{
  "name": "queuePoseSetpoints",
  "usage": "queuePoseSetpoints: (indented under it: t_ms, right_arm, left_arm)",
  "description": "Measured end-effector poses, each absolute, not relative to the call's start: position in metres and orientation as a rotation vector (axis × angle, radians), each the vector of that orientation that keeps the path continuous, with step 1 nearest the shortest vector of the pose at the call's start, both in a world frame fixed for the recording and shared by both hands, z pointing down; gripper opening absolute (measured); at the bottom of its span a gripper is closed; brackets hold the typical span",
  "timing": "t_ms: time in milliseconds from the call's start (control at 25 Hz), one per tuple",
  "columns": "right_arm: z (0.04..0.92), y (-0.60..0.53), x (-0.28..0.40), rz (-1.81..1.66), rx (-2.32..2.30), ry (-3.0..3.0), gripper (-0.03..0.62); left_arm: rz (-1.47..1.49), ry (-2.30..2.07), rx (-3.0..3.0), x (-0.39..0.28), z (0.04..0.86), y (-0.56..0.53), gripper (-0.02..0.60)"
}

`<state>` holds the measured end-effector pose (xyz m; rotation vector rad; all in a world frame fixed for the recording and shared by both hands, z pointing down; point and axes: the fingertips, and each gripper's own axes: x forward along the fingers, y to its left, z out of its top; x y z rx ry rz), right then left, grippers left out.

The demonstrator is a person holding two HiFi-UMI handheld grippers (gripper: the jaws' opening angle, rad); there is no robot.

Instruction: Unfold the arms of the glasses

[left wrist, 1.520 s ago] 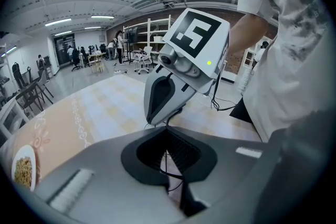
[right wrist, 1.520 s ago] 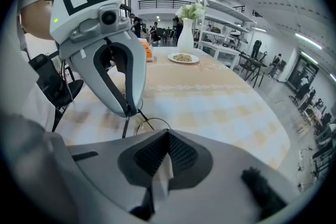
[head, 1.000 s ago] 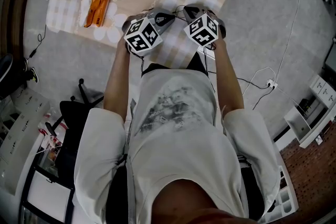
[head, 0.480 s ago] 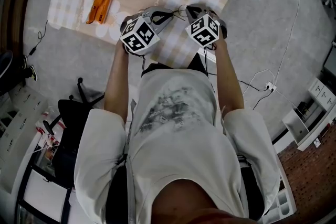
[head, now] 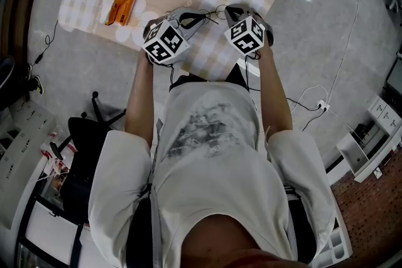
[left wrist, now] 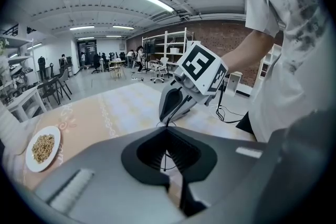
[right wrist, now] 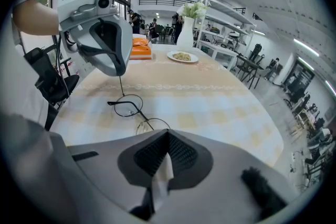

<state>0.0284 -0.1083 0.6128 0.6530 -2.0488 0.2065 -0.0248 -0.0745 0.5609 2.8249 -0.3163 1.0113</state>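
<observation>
Fingers of the left gripper (right wrist: 120,72) are pressed fully together. We see a thin wire arm of the glasses (right wrist: 128,106) pinched at their very tips, running straight down from them to one round lens. Fingers of the right gripper (left wrist: 166,119) are closed tight as well. In the right gripper view another thin piece of the frame runs from beside the second lens up into the point where those fingers meet. We read this gripper as clamped on the glasses too, though the exact part it grips is hidden under the fingertips.

The second lens lies just ahead of the right fingertips, partly covered by them. The first lens lies a little farther ahead and to the left, directly beneath the left fingertips. The two pairs of tips stand close together, facing each other, with the glasses spanning the gap between them. The frame sits low over the checked tablecloth (right wrist: 226,107), and we cannot tell whether it touches the cloth.

Well beyond both pairs of fingers, toward the far end of the table, are a white plate (right wrist: 182,56) of food, an orange packet (right wrist: 140,48) and a white vase (right wrist: 186,35) of flowers. In the head view the person's forearms reach forward over the near table edge.
</observation>
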Motion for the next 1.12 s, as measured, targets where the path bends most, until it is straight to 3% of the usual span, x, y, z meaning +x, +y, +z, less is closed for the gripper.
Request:
queuePoseSetpoints:
  t_ms: [1120]
  right_arm:
    - [0.613, -0.108, 0.029, 0.201, 0.674, -2.052, 0.015]
  left_arm:
    - [0.865, -0.496, 2.779, -0.046, 0.556, -0.082, 0.006]
